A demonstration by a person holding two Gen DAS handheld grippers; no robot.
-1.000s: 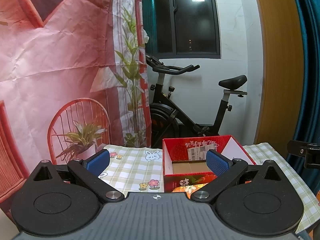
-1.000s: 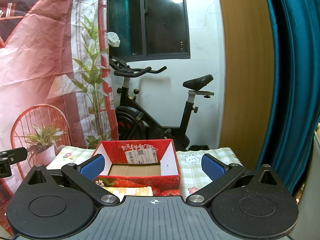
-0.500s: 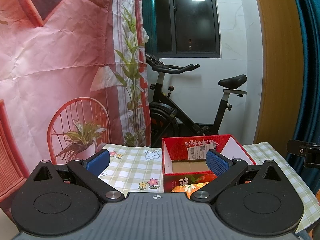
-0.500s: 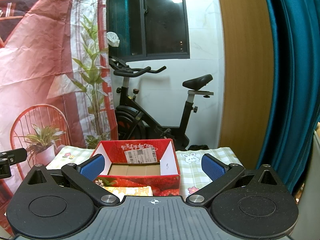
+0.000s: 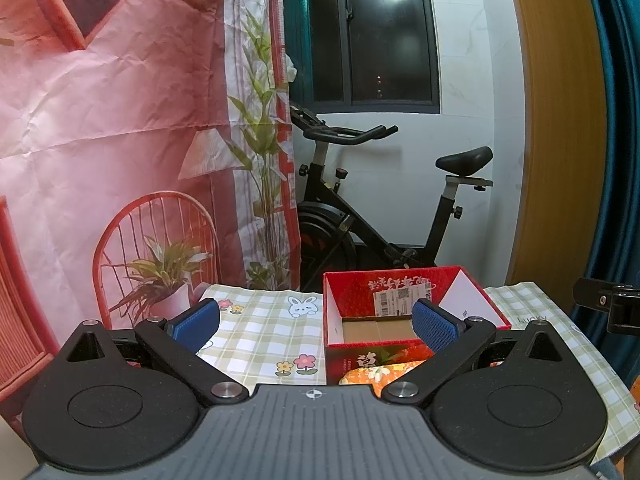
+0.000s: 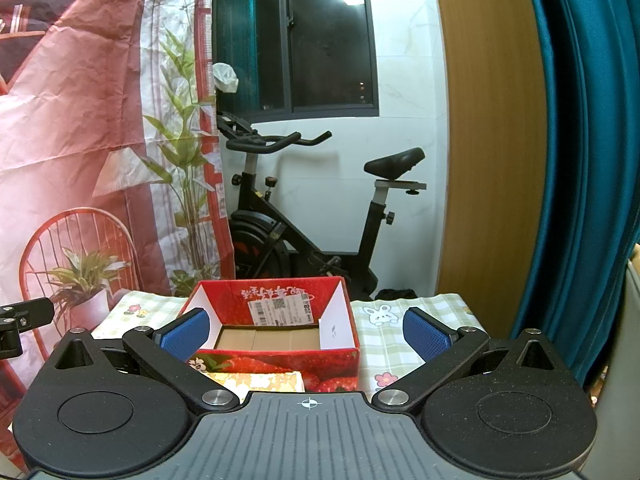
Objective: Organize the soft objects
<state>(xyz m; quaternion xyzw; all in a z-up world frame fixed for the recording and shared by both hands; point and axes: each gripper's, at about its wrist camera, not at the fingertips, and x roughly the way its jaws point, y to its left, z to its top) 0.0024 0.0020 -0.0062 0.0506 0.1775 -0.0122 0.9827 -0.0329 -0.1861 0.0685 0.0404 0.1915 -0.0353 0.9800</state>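
Almost nothing changes: both grippers hover wide open and empty in front of the box.

The left gripper [image 5: 314, 320] and the right gripper [image 6: 306, 332] are both spread wide and hold nothing; compared with a second ago they sit in nearly the same place (only a very small drift of the view), so I judge the task is not really begun. Just beyond them one red box [image 6: 276, 356] stands open on the desk [image 5: 260, 328], its inside bare cardboard. Touching or just beside its near wall lies one soft packet [image 5: 380, 372], orange with flowers, half hidden by the gripper body. I count two grippers, one box, one visible soft object. Behind the desk stands one exercise bike [image 6: 304, 208].
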